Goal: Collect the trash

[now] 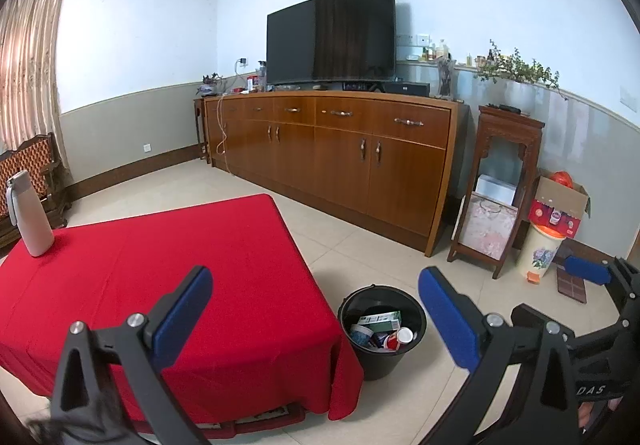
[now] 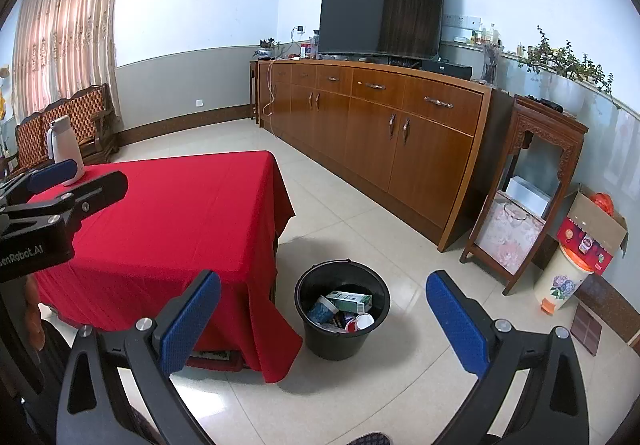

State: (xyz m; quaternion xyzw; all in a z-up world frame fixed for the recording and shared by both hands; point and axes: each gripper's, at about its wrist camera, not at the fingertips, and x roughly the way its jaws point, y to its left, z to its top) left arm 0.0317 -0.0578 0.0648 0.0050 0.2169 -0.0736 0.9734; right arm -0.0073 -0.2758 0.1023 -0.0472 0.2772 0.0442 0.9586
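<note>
A black bucket stands on the tiled floor by the corner of the red-clothed table. It holds trash: a green-white carton, a blue-lidded tub and a red-white cup. It also shows in the right wrist view. My left gripper is open and empty, held above the table's near corner and the bucket. My right gripper is open and empty, above the bucket. Its fingers show at the right edge of the left wrist view. The left gripper's fingers show at the left edge of the right wrist view.
A white thermos stands on the table's far left corner. A long wooden sideboard with a TV runs along the wall. A wooden stand, a floral bin and a cardboard box stand at right. Wooden chairs stand at left.
</note>
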